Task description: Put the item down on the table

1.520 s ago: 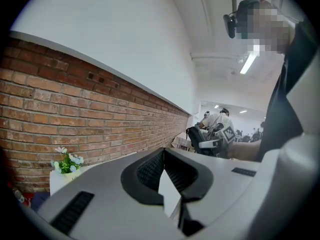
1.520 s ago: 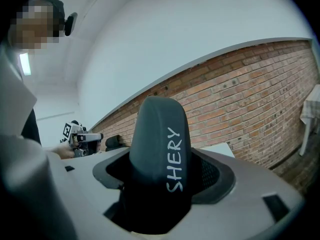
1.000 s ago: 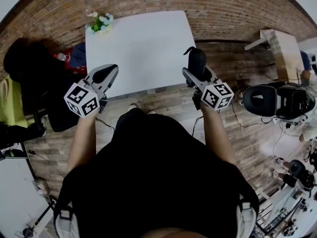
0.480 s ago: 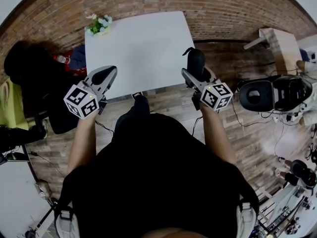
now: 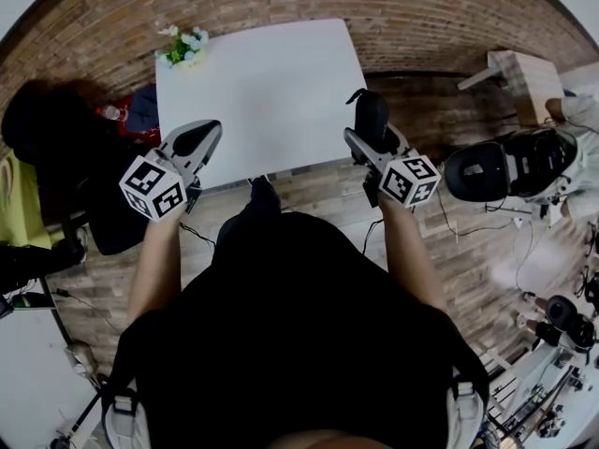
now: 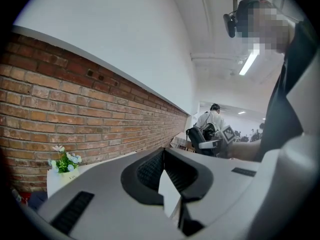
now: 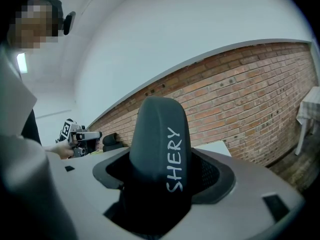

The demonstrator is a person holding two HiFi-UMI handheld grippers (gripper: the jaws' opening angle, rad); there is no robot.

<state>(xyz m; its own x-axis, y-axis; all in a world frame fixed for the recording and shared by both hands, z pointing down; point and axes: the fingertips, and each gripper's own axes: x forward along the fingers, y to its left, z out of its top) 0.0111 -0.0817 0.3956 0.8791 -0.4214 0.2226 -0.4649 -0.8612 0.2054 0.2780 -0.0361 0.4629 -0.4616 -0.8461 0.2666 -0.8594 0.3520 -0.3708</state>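
Placement had not begun: the right gripper [image 5: 368, 140] held its jaws wide on the dark case [image 5: 371, 112], up in the air beside the white table's [image 5: 262, 73] near right corner, about one o'clock. The left gripper [image 5: 198, 138], at ten o'clock, was closed and empty. Since earlier, both grippers had kept their places, and only the person's foot [image 5: 265, 195] had stepped toward the table.

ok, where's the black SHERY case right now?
The case sits clamped in the right gripper, right of centre in head view, beside the white table's right edge.
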